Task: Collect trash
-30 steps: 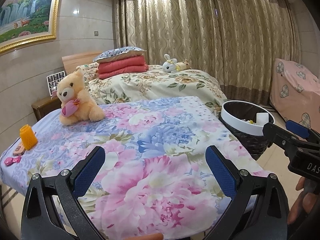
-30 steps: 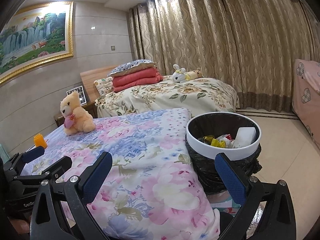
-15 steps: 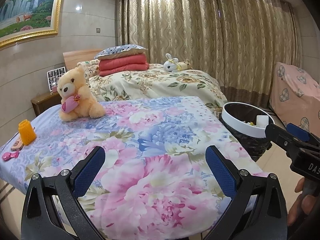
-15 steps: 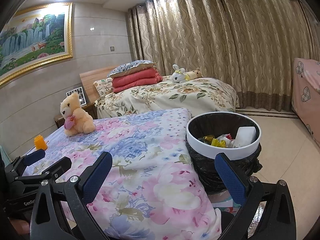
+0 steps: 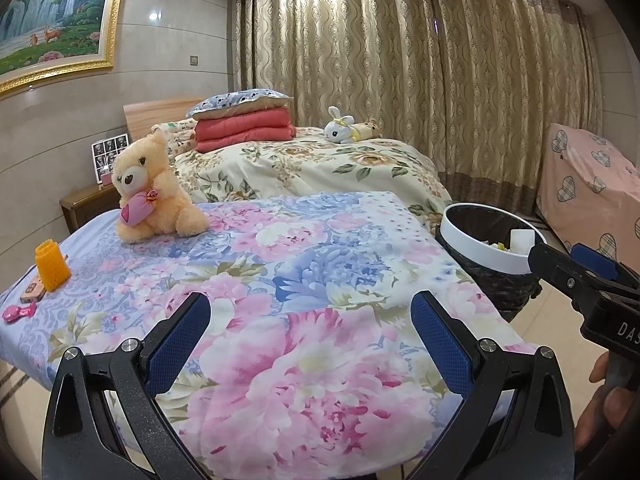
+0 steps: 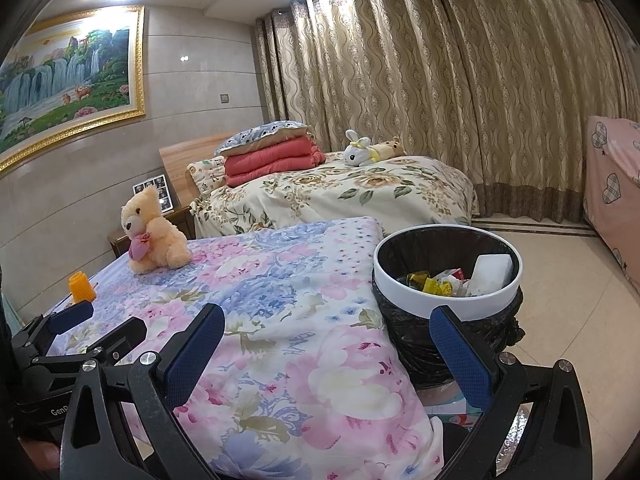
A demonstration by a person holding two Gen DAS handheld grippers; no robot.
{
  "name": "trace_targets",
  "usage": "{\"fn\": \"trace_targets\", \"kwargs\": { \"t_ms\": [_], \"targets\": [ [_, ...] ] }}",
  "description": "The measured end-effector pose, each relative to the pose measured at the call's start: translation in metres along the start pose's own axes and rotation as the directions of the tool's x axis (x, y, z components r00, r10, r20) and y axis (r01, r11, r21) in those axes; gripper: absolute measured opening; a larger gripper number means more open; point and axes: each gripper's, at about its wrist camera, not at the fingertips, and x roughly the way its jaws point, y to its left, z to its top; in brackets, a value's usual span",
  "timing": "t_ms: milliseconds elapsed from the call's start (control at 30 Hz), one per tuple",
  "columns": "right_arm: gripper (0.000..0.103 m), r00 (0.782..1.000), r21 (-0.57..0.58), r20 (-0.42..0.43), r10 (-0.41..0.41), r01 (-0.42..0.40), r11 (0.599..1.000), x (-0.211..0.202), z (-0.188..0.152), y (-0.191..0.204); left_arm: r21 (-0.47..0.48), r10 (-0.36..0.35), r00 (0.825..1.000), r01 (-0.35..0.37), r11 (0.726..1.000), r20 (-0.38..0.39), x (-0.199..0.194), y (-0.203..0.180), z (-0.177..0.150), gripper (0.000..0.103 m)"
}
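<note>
A trash bin (image 5: 466, 240) with a white rim and black liner stands on the floor by the bed's right corner. In the right wrist view the bin (image 6: 440, 306) holds yellow wrappers (image 6: 432, 285) and a white block (image 6: 491, 274). My left gripper (image 5: 310, 320) hovers open over the floral bed cover (image 5: 320, 276), with nothing between its blue pads. My right gripper (image 6: 328, 332) is open too, near the bed's front right corner, just left of the bin. An orange mesh sleeve (image 5: 51, 267) stands at the bed's left edge, with a small pink item (image 5: 18, 313) close by.
A teddy bear (image 5: 154, 196) sits at the back left of the cover. Behind is a second bed (image 5: 320, 164) with folded red blankets and a plush rabbit. A pink-covered piece of furniture (image 5: 592, 192) stands right of the bin. Tiled floor (image 6: 560, 300) lies around it.
The left wrist view has shifted only slightly. Both grippers have stayed open and hold nothing; the bin and the things on the bed have not moved.
</note>
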Motion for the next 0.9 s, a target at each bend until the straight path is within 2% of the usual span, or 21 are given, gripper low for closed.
{"fn": "trace_targets", "kwargs": {
  "t_ms": [900],
  "targets": [
    [0.103, 1.000, 0.002, -0.001, 0.003, -0.003, 1.000, -0.0004, 0.0010, 0.0010, 0.002, -0.005, 1.000, 0.005, 1.000, -0.003, 0.0005, -0.0023, -0.0009, 0.103]
  ]
}}
